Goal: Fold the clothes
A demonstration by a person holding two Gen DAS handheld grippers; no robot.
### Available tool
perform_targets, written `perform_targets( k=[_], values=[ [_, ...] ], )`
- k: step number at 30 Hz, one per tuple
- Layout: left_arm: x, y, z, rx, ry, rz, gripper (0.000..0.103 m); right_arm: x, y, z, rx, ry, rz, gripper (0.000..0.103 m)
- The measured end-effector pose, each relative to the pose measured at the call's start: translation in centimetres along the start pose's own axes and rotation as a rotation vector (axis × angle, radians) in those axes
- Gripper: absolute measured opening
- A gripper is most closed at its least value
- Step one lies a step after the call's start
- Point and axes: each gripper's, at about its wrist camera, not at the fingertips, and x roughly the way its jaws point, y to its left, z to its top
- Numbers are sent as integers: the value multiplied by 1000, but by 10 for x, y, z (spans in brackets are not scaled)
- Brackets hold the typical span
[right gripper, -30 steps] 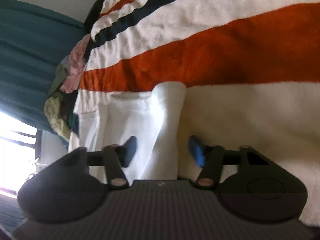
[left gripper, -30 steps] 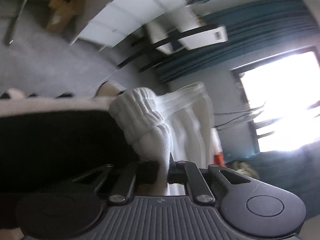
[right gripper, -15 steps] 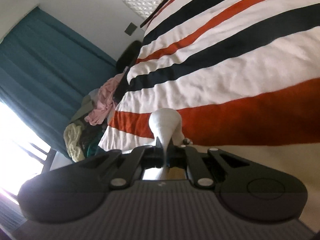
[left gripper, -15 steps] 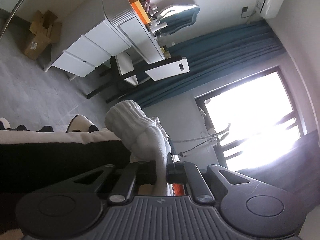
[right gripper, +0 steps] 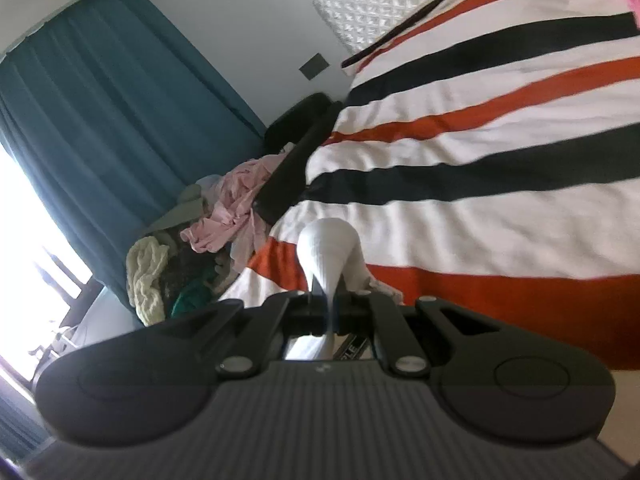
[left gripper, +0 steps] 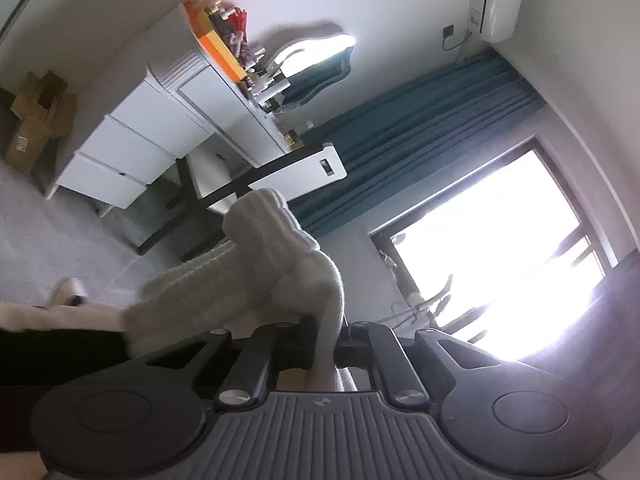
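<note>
Clearly at an early stage. Left gripper closed on a bunch of the white ribbed garment, lifted up above the bed edge, with one part trailing down toward the blanket at the left. Right gripper also pinched tight on a white garment corner (probably the same piece, but not possible to confirm), held over the striped blanket. No finished fold visible anywhere; cloth only raised and bunched, not yet spread flat. Still to do, by judgement: laying it flat, then folding. Heap of unfolded clothes near the teal curtain, apparently also waiting.
</note>
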Motion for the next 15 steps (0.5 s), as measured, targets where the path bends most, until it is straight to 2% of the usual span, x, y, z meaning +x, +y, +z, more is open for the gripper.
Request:
perform_targets(
  k=[7,13,15],
  values=[
    [96,-30,-34,125,-48,-21,8,115,75,-21,-62,12,-2,6],
    [180,-25,-83,122,37,117,9,207,101,-68,-185,70,-80,6],
    [188,-31,-96,175,43,138,10,229,99,-85,-233,86,-110,6]
  ],
)
